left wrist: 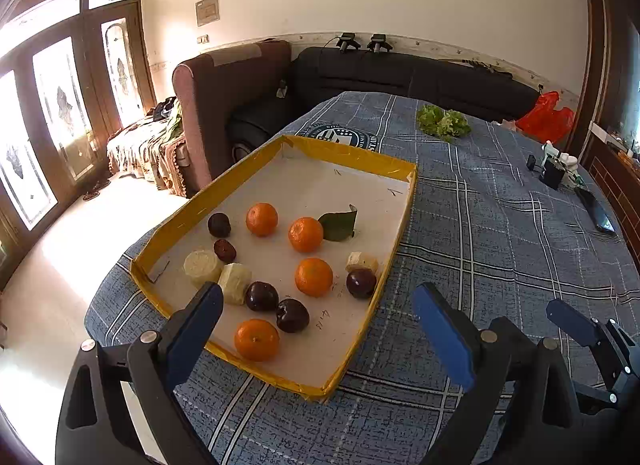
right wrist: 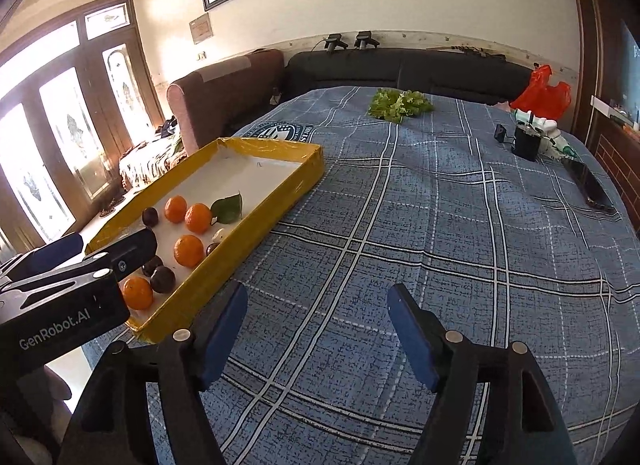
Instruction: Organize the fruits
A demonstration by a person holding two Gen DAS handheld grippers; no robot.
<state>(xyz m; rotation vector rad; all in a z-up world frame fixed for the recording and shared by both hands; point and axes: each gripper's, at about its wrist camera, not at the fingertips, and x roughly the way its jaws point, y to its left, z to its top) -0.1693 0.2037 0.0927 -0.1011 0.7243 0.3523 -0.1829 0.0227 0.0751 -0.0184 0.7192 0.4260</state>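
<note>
— What's in your tray (left wrist: pixel 394 169)?

— Four oranges (left wrist: pixel 313 276), dark plums (left wrist: pixel 292 315), pale peeled chunks (left wrist: pixel 235 283) and one green leaf (left wrist: pixel 339 226), all loose on the white floor (the far half is bare). It sits at the table's left edge.

— Where are your grippers?

— Your left gripper (left wrist: pixel 316 325) hangs over the tray's near end, jaws wide apart, holding nothing. Your right gripper (right wrist: pixel 318 329) is spread too, over open blue plaid cloth (right wrist: pixel 440 225) right of the tray.

— Which way does the tray run?

— Its long axis points away from you, toward the sofa (left wrist: pixel 400 73).
</note>
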